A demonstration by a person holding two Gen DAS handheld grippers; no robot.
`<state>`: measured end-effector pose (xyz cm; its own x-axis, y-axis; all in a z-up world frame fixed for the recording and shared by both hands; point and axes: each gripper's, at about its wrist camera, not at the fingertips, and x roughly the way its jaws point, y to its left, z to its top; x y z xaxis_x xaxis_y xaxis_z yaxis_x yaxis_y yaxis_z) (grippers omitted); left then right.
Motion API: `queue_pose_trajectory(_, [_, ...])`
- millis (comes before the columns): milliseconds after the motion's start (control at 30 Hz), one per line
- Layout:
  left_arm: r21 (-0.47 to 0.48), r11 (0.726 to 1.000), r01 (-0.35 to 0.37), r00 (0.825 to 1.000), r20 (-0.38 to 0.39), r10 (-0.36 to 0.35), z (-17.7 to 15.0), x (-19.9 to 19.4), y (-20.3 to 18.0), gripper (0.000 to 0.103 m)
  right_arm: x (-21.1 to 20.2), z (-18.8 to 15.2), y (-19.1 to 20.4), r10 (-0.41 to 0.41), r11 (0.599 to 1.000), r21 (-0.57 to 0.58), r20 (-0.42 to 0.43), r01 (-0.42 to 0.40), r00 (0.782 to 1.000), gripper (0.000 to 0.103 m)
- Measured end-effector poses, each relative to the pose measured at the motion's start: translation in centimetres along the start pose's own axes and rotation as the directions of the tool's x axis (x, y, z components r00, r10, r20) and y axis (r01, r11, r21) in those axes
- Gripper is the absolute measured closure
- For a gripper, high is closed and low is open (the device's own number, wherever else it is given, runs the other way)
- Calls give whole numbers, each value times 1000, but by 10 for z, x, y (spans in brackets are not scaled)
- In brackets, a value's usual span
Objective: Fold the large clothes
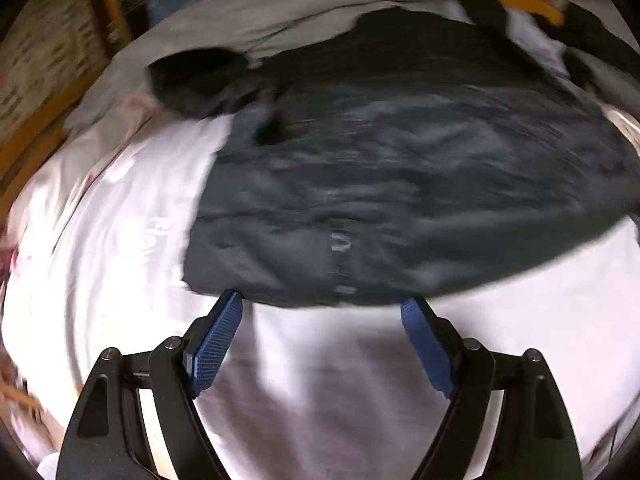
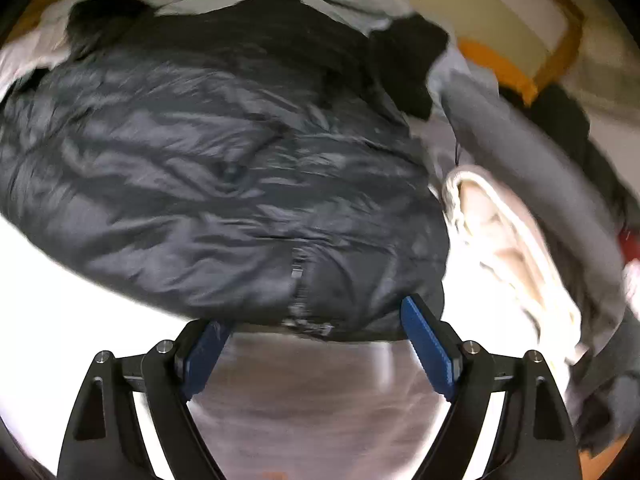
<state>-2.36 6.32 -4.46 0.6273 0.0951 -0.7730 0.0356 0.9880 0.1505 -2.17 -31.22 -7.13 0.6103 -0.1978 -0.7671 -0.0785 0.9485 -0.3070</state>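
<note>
On the left, the white sheet (image 1: 120,208) of the bed carries faint lettering, and a wooden frame (image 1: 44,120) runs along its far left edge. In the middle lies the dark padded jacket (image 1: 400,168), spread over the sheet with its zip (image 1: 340,256) facing up and its hem toward the near side. It looks laid out broadly flat but puffy and creased; no fold is visible in it, so I judge the folding of this piece has hardly begun. A grey garment (image 1: 304,4) lies beyond it at the far side, still loose.

The left tool (image 1: 322,308) is held just at the jacket's near hem, its blue pads spread wide with nothing between them; the hem sits at their tips, and whether it touches them I cannot tell through the blur. The right tool (image 2: 316,312) stands the same way, wide apart and empty, at the near hem beside the zip (image 2: 298,280) end.

To the right, a cream garment (image 2: 508,240) and a grey one (image 2: 540,184) lie heaped, unfolded, so more pieces seem left to do. Something red (image 2: 628,240) shows at the far right edge, too blurred to name.

No basket, box or other container is visible in either view, and no folded pile either.
</note>
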Motion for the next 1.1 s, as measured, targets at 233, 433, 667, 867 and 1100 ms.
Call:
queue_pose_trajectory(233, [-133,988,84,996,21,-82,9,10,28,27,8,3,-3,-9,1000,9,13,9,1000,17])
queue_pose_trajectory(433, [-54,997,52,994,100,-46,10,-8,5,35,1,-1,2,20,1000,15,38,-21,999,27])
queue_pose_trajectory(667, [-67,997,30,997,75,-25,18,9,-1,30,1,-7,15,-30,999,-26,77,32,997,27])
queue_pose_trajectory(867, [-124,988,87,994,83,-77,21,13,6,96,-7,-7,17,36,999,-3,113,-36,993,68])
queue_pose_trajectory(1100, [-212,974,84,976,217,-37,17,-42,35,103,-45,-20,3,114,986,98,173,-133,978,87])
